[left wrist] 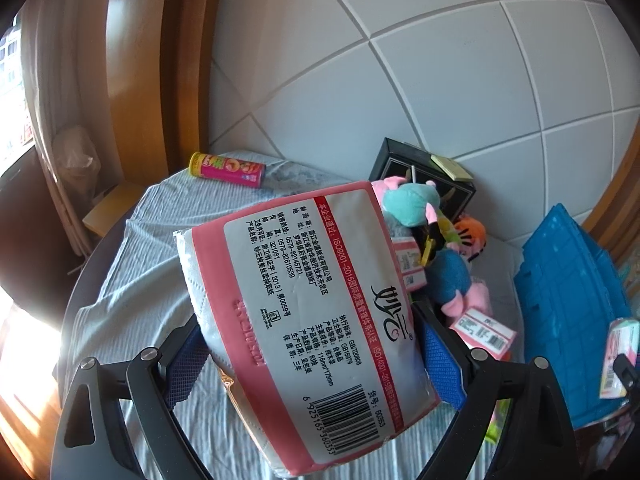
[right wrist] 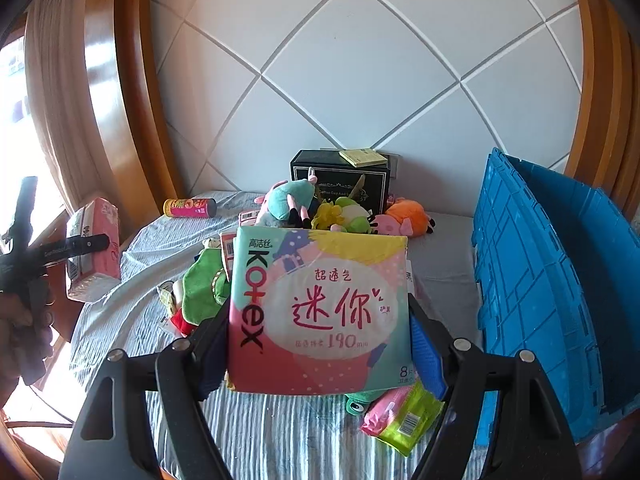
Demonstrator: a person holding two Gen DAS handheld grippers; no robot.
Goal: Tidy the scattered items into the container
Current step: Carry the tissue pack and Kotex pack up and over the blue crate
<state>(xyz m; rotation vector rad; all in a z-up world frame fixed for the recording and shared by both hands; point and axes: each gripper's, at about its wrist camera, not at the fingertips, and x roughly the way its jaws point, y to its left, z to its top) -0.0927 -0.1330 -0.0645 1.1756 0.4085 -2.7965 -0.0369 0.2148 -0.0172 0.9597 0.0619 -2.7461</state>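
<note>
Pink-and-white tissue pack (left wrist: pixel 304 320) clamped between the blue pads of the left gripper (left wrist: pixel 316 356), label and barcode facing the camera, raised clear of the striped blue bedsheet (left wrist: pixel 132 280); lower corner of the pack cut off by the frame edge, far side hidden behind its own bulk. Kotex pad packet (right wrist: pixel 320 316) gripped likewise in the right gripper (right wrist: pixel 316 348), jaws pressed on its two side edges, front face upright toward the lens, also held above the sheet. Blue plastic crate (right wrist: pixel 532 280) standing to the right, its inside wall partly in view, floor and far rim out of sight. Beyond both packs a heap of plush toys (right wrist: pixel 320 208), mostly blocked by the held packets: teal one, green one, orange one just discernible, exact shapes hard to tell. Behind the heap a black box (right wrist: pixel 340 176) with a yellow sticky-note pad (right wrist: pixel 360 158) on top. Pink-and-yellow snack can (left wrist: pixel 228 170) lying on its side near the far left edge of the bed. Small green-and-pink wipes packet (right wrist: pixel 400 416) on the sheet just under the right jaw. Person's hand (right wrist: pixel 24 332) at the left margin, dark and blurred.
</note>
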